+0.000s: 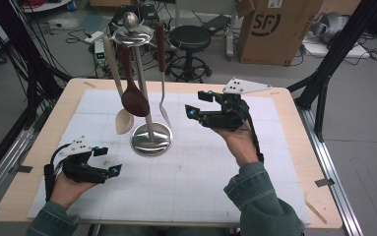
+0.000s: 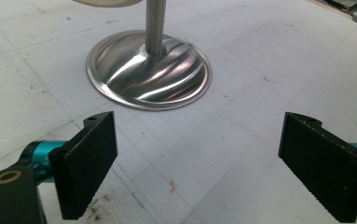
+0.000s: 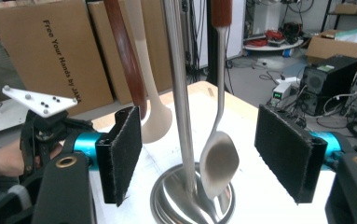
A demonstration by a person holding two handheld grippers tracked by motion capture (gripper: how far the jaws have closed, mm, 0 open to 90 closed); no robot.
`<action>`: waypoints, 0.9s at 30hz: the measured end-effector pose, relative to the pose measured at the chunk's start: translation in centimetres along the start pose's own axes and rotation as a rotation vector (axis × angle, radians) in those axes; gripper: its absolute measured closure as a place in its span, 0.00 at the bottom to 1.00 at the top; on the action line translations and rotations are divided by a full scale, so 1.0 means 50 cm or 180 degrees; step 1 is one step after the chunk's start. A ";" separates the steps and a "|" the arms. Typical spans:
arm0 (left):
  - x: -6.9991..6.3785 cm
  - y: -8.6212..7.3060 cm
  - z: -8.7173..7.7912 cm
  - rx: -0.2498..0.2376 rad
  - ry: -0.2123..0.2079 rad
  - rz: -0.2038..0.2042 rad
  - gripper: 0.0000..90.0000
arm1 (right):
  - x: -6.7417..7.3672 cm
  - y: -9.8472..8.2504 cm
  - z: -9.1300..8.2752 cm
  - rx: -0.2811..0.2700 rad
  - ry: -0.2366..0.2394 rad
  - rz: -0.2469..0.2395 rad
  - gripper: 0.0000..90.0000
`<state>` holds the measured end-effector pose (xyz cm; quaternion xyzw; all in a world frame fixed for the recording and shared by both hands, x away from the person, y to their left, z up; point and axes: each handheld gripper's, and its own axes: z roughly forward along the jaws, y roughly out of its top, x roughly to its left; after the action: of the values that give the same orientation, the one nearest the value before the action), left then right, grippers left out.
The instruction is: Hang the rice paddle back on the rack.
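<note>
On the tabletop [image 1: 294, 147], a steel rack [image 1: 149, 137] stands mid-mat, hung with a brown spoon [image 1: 134, 98], a pale spoon [image 1: 123, 120] and a metal spoon [image 1: 164, 108]. The right gripper [image 1: 199, 103], fingers [image 3: 285, 156] wide and holding nothing, faces the metal spoon. The left gripper [image 1: 108, 160] rests nearby, fingers [image 2: 90, 161] open and holding nothing.

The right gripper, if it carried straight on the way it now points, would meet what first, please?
Most likely the metal spoon hanging between the open jaws of the right gripper, with the stand's pole just beside it; which sits nearer is hard to judge.
</note>
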<state>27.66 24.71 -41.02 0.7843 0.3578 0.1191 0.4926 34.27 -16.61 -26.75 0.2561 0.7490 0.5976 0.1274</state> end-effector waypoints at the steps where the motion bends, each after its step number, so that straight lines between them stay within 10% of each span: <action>1: 0.000 0.000 0.000 0.0005 0.0004 0.0006 0.14 | -0.001 -0.004 -0.001 0.0012 -0.0007 0.0010 0.33; 27: 0.002 -0.002 0.001 0.0008 0.0079 -0.0060 0.10 | -0.016 -0.114 -0.034 0.0221 -0.0282 -0.0067 0.17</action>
<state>27.71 24.78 -41.13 0.7800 0.3714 0.1237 0.4883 32.75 -19.33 -31.90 0.2787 0.7656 0.5580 0.1577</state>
